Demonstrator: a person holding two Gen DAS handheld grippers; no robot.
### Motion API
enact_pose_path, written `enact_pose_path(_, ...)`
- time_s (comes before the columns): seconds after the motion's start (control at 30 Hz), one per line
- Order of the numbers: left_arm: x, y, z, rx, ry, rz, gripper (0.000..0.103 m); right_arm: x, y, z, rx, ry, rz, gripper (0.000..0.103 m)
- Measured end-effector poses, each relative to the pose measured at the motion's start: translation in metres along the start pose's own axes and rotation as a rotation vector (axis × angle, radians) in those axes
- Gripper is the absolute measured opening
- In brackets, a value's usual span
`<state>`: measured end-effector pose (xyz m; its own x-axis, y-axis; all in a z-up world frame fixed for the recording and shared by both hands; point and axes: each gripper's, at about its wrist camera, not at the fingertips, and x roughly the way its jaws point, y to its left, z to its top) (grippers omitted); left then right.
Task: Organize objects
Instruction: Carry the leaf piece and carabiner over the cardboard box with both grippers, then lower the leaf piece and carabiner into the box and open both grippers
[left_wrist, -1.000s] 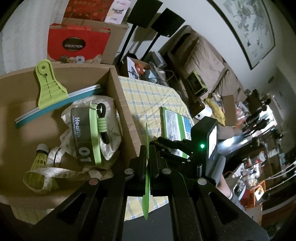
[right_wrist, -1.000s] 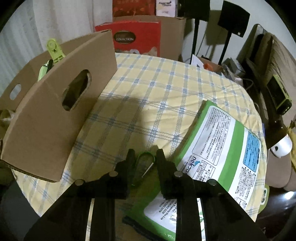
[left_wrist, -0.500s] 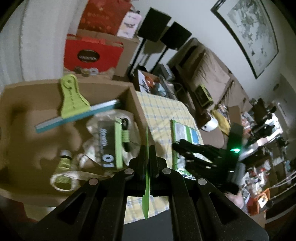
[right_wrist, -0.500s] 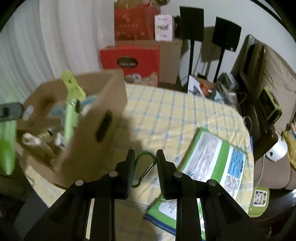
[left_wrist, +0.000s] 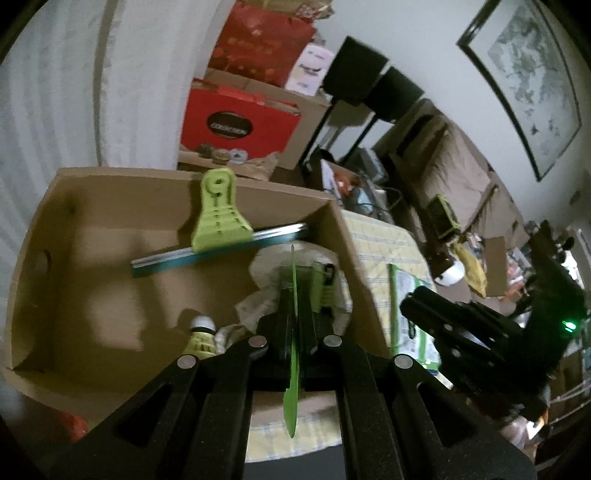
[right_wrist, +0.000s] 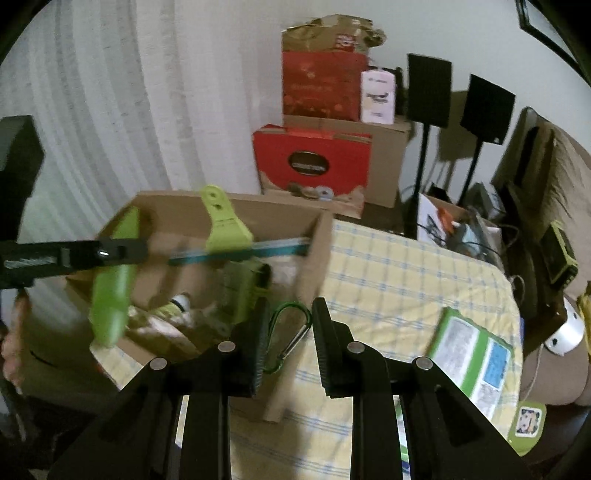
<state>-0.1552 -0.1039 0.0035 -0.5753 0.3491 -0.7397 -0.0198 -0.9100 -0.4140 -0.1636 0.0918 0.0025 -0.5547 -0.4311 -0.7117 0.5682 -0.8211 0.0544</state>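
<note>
The left claw (left_wrist: 293, 354) is closed on a thin flat green plastic blade (left_wrist: 293, 343), gripped edge-on at mid-length and held above the open brown cardboard box (left_wrist: 110, 192). The right claw (right_wrist: 286, 332) is partly open around a green wire carabiner (right_wrist: 291, 332); the carabiner sits between the fingers, touching the left one, but a firm grip cannot be confirmed. The right claw is positioned just beside the near right corner of the box, over the yellow checked tablecloth on the table (right_wrist: 406, 273).

Risks, as judged:
- The carabiner may slip out and drop onto the table short of the box, because the jaws are not tight on it.
- The two claws may collide, since both converge on the same box opening.
- The blade may catch on the box contents and be left standing proud, because the right half of the box is crowded.

Count inside the box: one lime-green squeegee with a teal blade (left_wrist: 218, 236), one yellow shuttlecock (left_wrist: 201, 334), one crumpled pale cloth bag (left_wrist: 266, 280). On the table: one green-and-white printed packet (right_wrist: 472, 362).
</note>
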Motion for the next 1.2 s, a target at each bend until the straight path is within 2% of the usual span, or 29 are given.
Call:
enact_pose_path(0.23,0.03,0.025,0.004,-0.044,0.04,0.037,0.002,0.024,0.032,0.009,-0.007,0.018,0.074,0.022)
enact_pose_path(0.57,0.057,0.043,0.001,-0.08,0.08,0.012,0.003,0.067,0.063,0.007,-0.016,0.087,0.134,0.023)
enact_pose_path(0.87,0.066,0.052,-0.002,-0.091,0.104,0.011,0.004,0.089,0.072,-0.005,-0.021,0.143,0.135,0.024)
enact_pose_path(0.93,0.062,0.054,-0.004,-0.096,0.094,0.012,0.014,0.089,0.072,-0.005,-0.022,0.143,0.125,0.024)
enact_pose_path(1.07,0.051,0.056,-0.008,-0.097,0.07,0.023,0.025,0.082,0.07,-0.006,-0.017,0.124,0.11,0.024)
enact_pose_path(1.13,0.043,0.055,-0.01,-0.089,0.055,0.04,0.034,0.076,0.067,-0.006,-0.008,0.112,0.114,0.025)
enact_pose_path(1.2,0.036,0.053,-0.011,-0.079,0.037,0.059,0.043,0.067,0.065,-0.006,-0.002,0.097,0.112,0.029)
